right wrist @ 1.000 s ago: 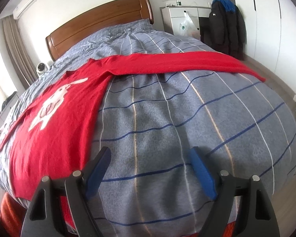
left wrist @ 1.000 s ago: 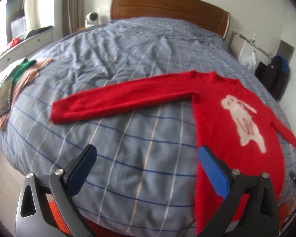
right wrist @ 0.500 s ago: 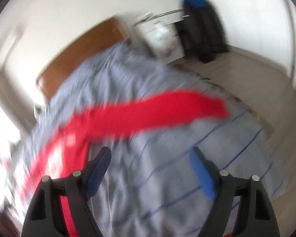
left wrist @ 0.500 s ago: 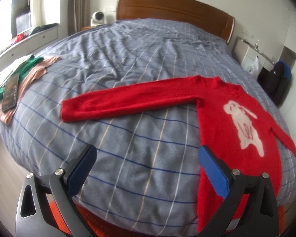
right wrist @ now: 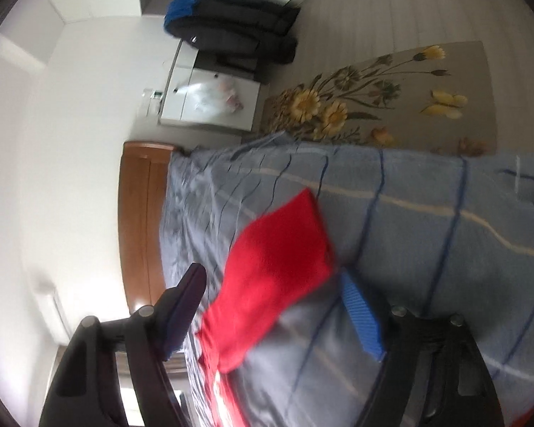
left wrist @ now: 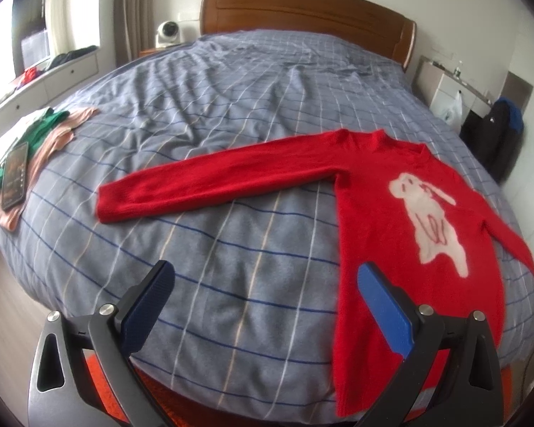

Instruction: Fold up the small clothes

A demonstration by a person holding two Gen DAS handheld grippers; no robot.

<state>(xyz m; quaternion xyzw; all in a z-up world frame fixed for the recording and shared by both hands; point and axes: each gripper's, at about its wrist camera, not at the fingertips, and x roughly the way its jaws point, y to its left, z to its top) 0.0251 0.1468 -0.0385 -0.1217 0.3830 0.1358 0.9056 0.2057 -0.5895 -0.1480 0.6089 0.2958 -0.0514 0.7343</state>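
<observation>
Lying flat on the bed [left wrist: 231, 114], the red sweater [left wrist: 391, 220] has one sleeve stretched out sideways. The left gripper [left wrist: 263, 295] hovers over the bed's near edge, jaws wide apart and empty. The right gripper [right wrist: 274, 306], rolled sideways, is spread wide around the other sleeve's cuff [right wrist: 281, 249], gripping nothing.

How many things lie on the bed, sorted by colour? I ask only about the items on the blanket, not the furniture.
Red: 1, the sweater, spread flat with both sleeves out.
Green: 1, a garment at the bed's left edge.
Pink: 1, a garment under the green one.
Black: 1, a phone lying on that pile.
Total: 4. White cloth also shows in the pile; its kind cannot be told.
</observation>
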